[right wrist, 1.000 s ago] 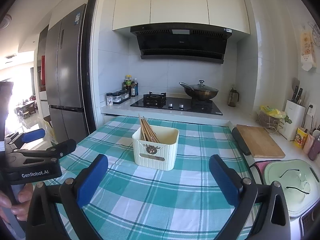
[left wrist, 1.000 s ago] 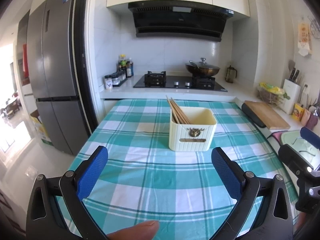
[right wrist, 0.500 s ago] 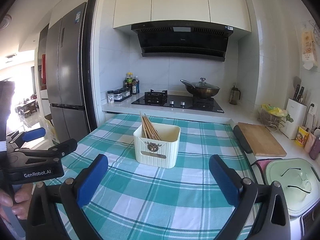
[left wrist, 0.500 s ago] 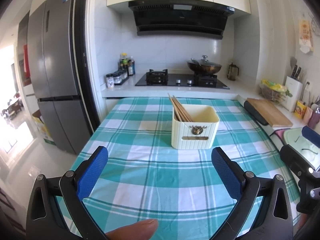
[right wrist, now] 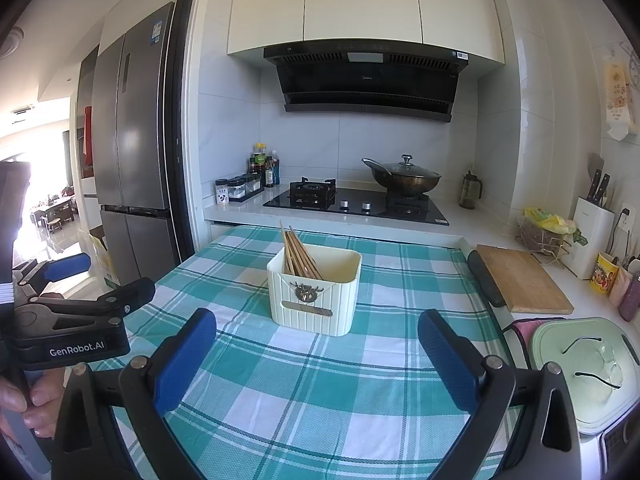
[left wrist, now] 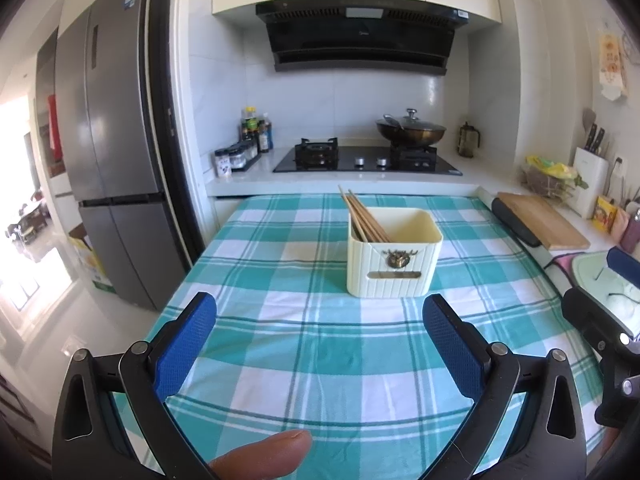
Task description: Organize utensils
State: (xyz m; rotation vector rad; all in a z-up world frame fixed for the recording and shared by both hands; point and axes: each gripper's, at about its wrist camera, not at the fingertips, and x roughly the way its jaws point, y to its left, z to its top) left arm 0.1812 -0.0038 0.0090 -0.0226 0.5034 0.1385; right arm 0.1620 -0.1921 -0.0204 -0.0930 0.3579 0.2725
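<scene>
Chopsticks (left wrist: 366, 216) lean in holder (left wrist: 394, 264) (both grippers spread, empty).

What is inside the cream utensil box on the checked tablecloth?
A bundle of wooden chopsticks leans in the left part of the cream utensil box, tips sticking out above the rim. The rest of the interior looks empty, but the front wall hides the bottom.

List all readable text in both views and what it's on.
"GenRobot.AI": side of the left claw body, seen in the right wrist view.
Range hood logo: too small.
Fridge sticker, bottle labels, wall hanging: blurred.
</scene>
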